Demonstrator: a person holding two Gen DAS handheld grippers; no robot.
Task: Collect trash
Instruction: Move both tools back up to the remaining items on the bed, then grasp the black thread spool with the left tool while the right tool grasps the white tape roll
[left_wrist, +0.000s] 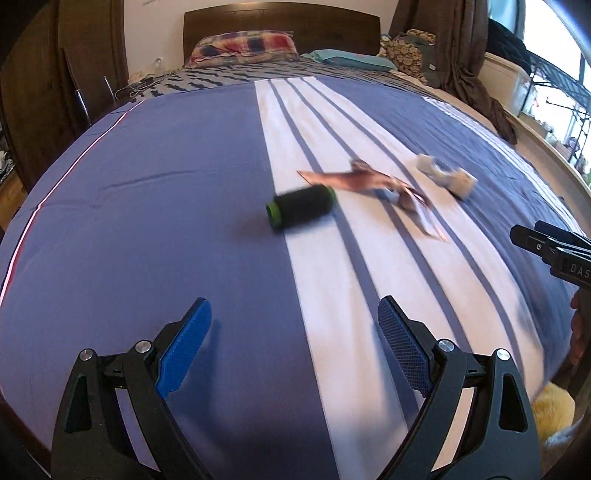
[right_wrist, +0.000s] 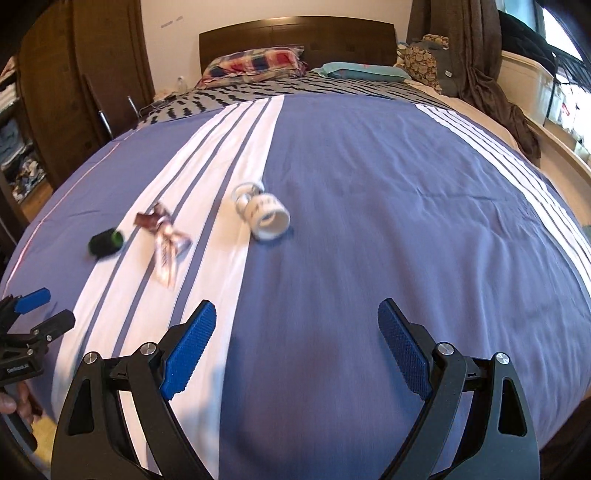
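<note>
A crumpled brown and silver wrapper (left_wrist: 373, 184) lies on the white stripes of the blue bedspread (left_wrist: 166, 206); it also shows in the right wrist view (right_wrist: 164, 236). A black spool with a green end (left_wrist: 301, 205) lies just left of it, also seen in the right wrist view (right_wrist: 105, 242). A white mug (right_wrist: 264, 214) lies on its side to the right of the wrapper, also in the left wrist view (left_wrist: 448, 175). My left gripper (left_wrist: 295, 332) is open and empty, short of the spool. My right gripper (right_wrist: 297, 332) is open and empty, short of the mug.
The bed runs back to a dark headboard (right_wrist: 295, 37) with a plaid pillow (right_wrist: 258, 61) and a teal pillow (right_wrist: 362, 70). A wooden wardrobe (right_wrist: 74, 74) stands left. Curtains (right_wrist: 476, 55) and a window sill (left_wrist: 546, 147) are on the right.
</note>
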